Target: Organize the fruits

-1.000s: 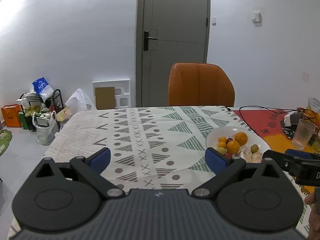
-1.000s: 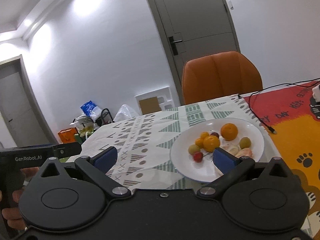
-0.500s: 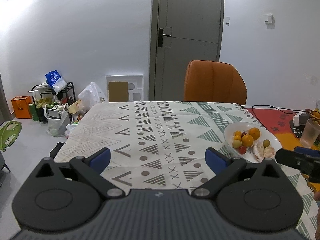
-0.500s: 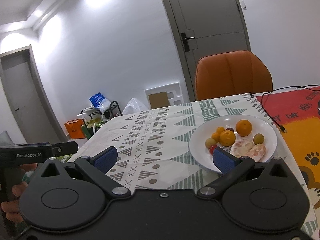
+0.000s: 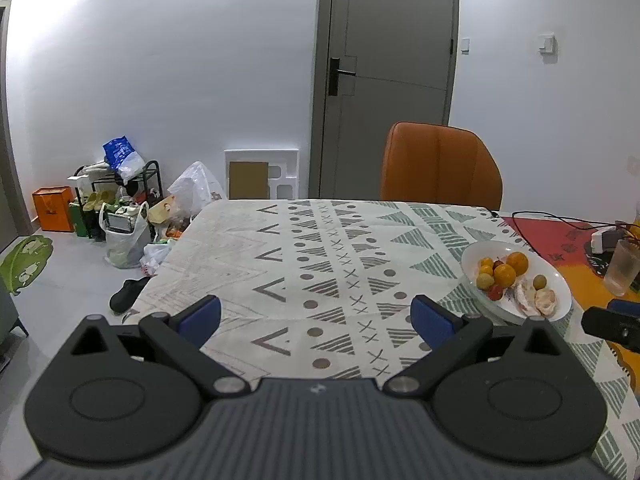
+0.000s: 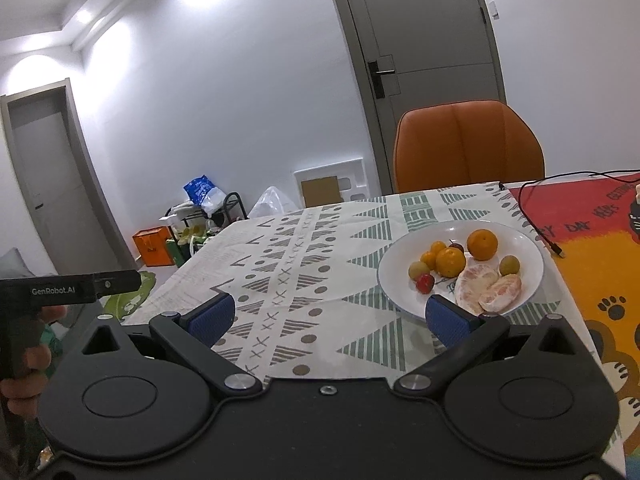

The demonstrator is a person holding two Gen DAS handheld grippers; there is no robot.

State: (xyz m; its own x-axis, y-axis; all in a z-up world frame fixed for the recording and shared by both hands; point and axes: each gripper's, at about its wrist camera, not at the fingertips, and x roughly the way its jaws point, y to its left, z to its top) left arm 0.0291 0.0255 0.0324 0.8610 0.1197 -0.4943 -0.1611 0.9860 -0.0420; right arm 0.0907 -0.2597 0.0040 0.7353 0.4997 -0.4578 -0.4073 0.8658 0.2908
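My left tongs are spread wide with nothing between the blue pads, held above the patterned cloth on the counter. My right tongs gape just as wide and hold nothing either. The white plate of fruit lies ahead and to the right of both: in the left view it sits well off to the right of my right-hand pad, while in the right view its near rim is just behind my right pad. On the plate I see two oranges, a few smaller yellow and green fruits, one small red fruit and peeled citrus pieces; a dark one at the back may be a plum, though it is too small to be sure. An orange chair stands behind the counter.
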